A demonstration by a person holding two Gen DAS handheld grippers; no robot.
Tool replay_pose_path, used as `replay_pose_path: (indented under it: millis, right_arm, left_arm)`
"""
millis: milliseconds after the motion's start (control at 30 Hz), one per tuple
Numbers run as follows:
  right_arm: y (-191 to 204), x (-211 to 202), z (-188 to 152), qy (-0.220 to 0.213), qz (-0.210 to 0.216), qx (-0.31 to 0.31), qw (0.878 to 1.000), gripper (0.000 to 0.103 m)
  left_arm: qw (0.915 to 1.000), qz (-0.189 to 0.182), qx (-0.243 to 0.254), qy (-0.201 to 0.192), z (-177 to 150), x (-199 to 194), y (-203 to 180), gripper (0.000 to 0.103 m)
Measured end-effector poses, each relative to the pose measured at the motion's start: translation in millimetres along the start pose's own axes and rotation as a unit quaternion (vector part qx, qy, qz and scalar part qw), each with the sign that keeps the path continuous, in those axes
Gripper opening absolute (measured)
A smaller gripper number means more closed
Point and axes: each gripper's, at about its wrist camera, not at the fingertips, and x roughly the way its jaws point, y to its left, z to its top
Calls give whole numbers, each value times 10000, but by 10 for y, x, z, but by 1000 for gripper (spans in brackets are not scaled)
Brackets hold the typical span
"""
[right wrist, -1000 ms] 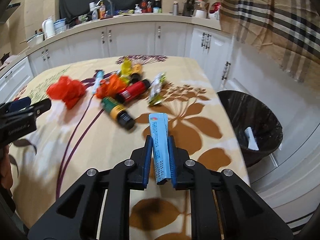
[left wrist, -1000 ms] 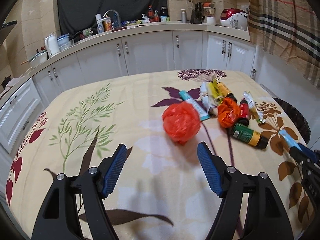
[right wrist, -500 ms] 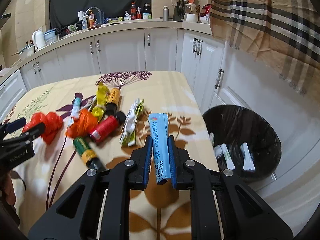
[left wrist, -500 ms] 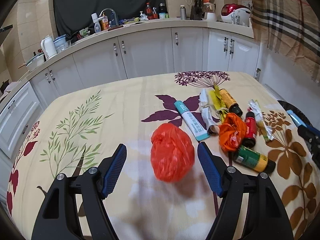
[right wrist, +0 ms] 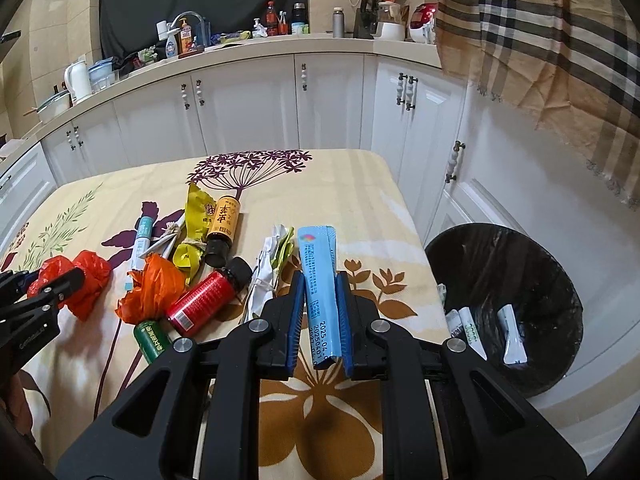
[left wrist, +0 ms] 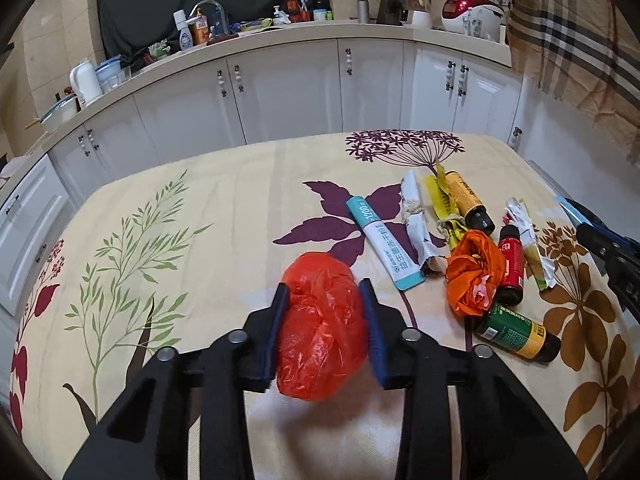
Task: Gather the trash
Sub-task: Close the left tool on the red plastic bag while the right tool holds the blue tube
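Observation:
My left gripper (left wrist: pixel 323 292) is shut on a crumpled red plastic bag (left wrist: pixel 322 326) on the floral tablecloth; it also shows in the right wrist view (right wrist: pixel 78 280). My right gripper (right wrist: pixel 319 280) is shut on a flat blue tube (right wrist: pixel 320 280) held above the table's right part. A black-lined trash bin (right wrist: pixel 520 280) stands on the floor right of the table with several white pieces inside. More trash lies on the table: an orange bag (left wrist: pixel 474 272), a red bottle (left wrist: pixel 511 264), a green bottle (left wrist: pixel 516 332), an amber bottle (left wrist: pixel 466 200) and a teal-and-white tube (left wrist: pixel 384 244).
White and yellow wrappers (left wrist: pixel 416 220) lie among the bottles. White kitchen cabinets (left wrist: pixel 280 92) with a cluttered counter run behind the table. A plaid cloth (right wrist: pixel 540 40) hangs at the right, above the bin. The table's right edge (right wrist: pixel 416 232) lies close to the bin.
My left gripper moved forward around the red bag and closed on it. My right gripper, still holding the blue tube, swung right and the bin came closer in view.

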Motion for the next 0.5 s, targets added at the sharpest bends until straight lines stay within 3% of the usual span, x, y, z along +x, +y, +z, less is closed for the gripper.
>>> replay_pose_path:
  millis: [300, 500]
  right_arm:
    - [-6, -32, 39, -71, 18, 28, 10000, 16]
    - [-93, -132, 99, -244, -33, 93, 9997, 16]
  left_arm:
    - [9996, 33, -110, -257, 31, -145, 50, 24]
    - [9972, -200, -163, -701, 150, -410, -16, 24]
